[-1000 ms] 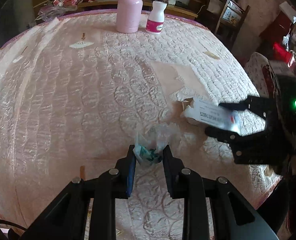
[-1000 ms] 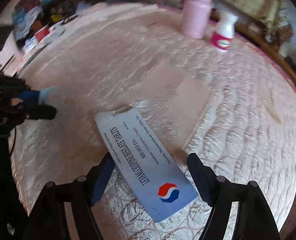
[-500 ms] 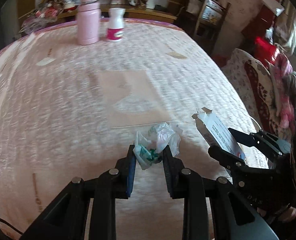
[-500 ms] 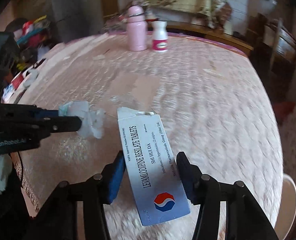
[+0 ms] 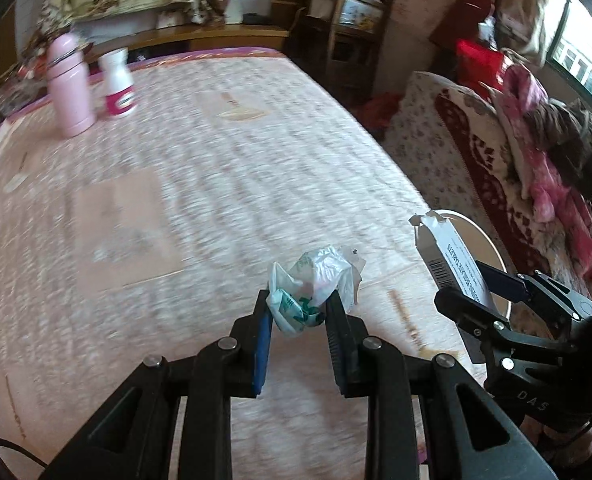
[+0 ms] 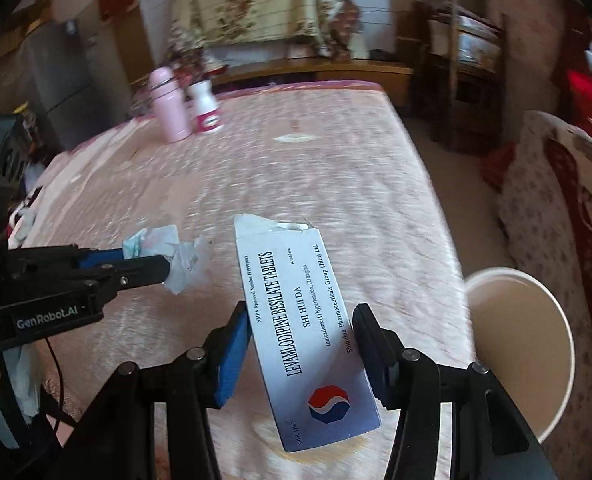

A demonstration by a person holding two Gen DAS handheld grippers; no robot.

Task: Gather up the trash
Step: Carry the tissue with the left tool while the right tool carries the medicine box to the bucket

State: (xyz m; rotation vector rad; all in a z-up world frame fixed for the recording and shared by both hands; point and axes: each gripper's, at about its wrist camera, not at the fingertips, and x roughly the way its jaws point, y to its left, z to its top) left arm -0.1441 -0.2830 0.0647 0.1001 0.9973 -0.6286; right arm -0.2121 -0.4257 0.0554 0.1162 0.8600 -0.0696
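Left gripper point(image 5: 298, 312): jaws drawn in on a crumpled plastic wrapper point(image 5: 316, 280), white with green print, which is pinched between the blue pads and held clear above the tablecloth point(image 5: 216, 184). From the right wrist view the same gripper point(image 6: 164, 268) enters from the left edge, the wrapper point(image 6: 176, 252) bunched at its tips.

Right gripper point(image 6: 302, 320): jaws clamped on the long edges of a white tablet box point(image 6: 308, 332), printed "LEVAMLODIPINE BESILATE TABLETS", with a red and blue emblem at its near end. The far end flap is torn open. The box is held above the near right part of the table, tilted slightly to the left. In the left wrist view this gripper point(image 5: 480, 292) sits at the right, the box point(image 5: 448, 256) projecting up and to the left from it.

Bin: a round, white-rimmed waste bin point(image 6: 536, 344) stands off the right edge of the table, below table level, near the right gripper. In the left wrist view its rim point(image 5: 492, 248) shows behind the box.

Table: covered in a pink embossed cloth. At the far left stand a pink flask point(image 5: 70, 88) and, just beside it on the right, a white bottle with a pink label point(image 5: 118, 84).

Surroundings: a floral upholstered seat point(image 5: 456, 148) beyond the bin at right; a wooden chair point(image 5: 356, 32) past the far right corner. Both views show motion blur.
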